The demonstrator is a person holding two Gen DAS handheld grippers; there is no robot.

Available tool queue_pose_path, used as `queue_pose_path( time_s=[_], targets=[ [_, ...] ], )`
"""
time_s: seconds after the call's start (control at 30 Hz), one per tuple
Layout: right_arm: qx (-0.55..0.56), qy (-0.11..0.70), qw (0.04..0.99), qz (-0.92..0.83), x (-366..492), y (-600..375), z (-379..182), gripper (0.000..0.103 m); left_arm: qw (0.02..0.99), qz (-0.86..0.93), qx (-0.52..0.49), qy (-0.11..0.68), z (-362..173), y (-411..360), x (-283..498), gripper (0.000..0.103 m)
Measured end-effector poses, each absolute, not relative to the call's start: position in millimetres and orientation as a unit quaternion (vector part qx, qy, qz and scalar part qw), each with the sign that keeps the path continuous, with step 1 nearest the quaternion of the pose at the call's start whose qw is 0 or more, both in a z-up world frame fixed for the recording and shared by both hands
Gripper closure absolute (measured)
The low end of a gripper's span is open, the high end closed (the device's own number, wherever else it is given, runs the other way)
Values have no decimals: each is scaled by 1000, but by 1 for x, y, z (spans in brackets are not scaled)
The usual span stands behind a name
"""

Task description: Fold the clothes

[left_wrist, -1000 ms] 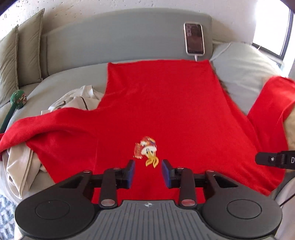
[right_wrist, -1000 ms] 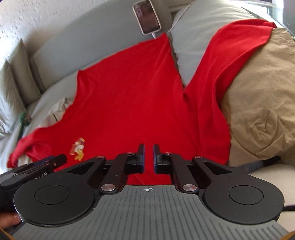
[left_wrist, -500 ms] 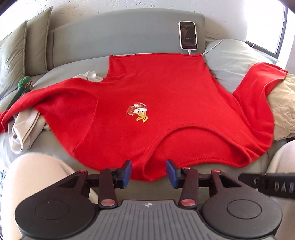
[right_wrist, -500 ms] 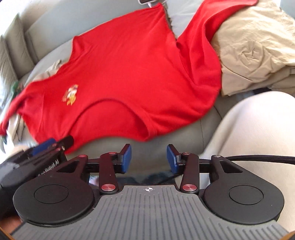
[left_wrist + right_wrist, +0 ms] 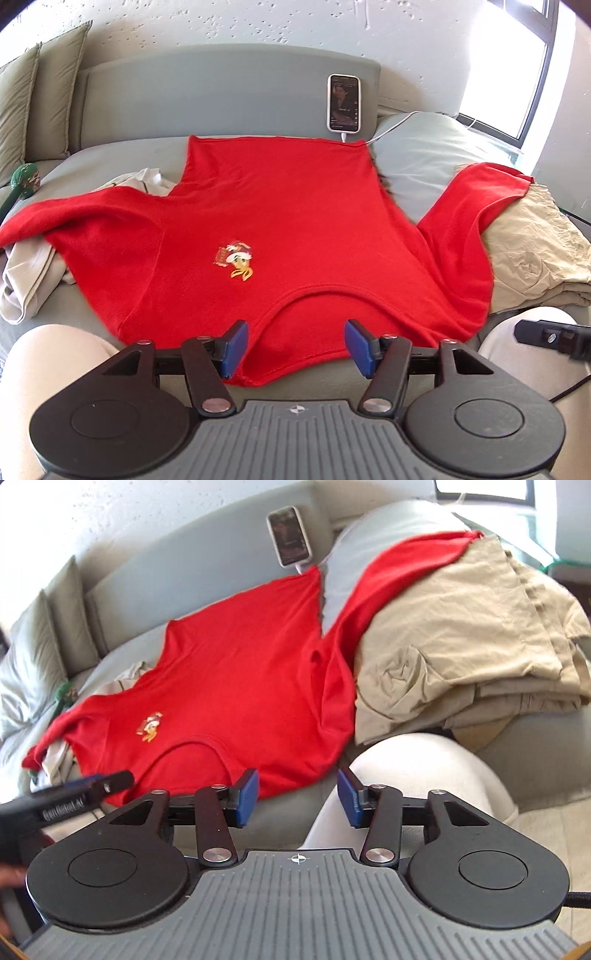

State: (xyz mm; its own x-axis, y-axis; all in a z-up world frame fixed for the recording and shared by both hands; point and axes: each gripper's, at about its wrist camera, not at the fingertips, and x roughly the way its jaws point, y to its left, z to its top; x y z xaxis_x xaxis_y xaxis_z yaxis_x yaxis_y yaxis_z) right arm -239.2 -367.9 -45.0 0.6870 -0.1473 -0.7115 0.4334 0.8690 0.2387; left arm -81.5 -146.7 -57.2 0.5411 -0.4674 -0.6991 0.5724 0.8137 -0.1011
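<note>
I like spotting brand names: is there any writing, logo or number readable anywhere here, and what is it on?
White lettering on the side of the left gripper, right wrist view: it looks like "GenRobot.AI", blurred, so not certain.
Phone screen: small captions under a video, too small to read.
Red T-shirt: only a cartoon emblem, no legible words.
Right gripper: just a crosshair mark, no text.
</note>
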Motion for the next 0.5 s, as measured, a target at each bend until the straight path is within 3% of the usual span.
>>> queue_pose_path(
  time_s=[0.17, 0.27, 0.33, 0.4, 0.5],
  targets=[
    [65, 363, 915, -164, -229, -338, -55, 49, 870, -314, 62, 376, -54, -152, -85, 42],
    [61, 364, 919, -136, -229, -338, -55, 34, 871, -314, 62, 372, -53, -151, -84, 40],
    [62, 367, 923, -101, -232, -338, -55, 12, 871, -312, 57, 375, -54, -150, -83, 40],
    [55, 377, 922, -64, -232, -334, -58, 3, 869, -313, 56, 379, -55, -151, -82, 40],
    [55, 384, 920, -56, -230, -332, -59, 0, 867, -314, 58, 383, -56, -152, -82, 39]
  ],
)
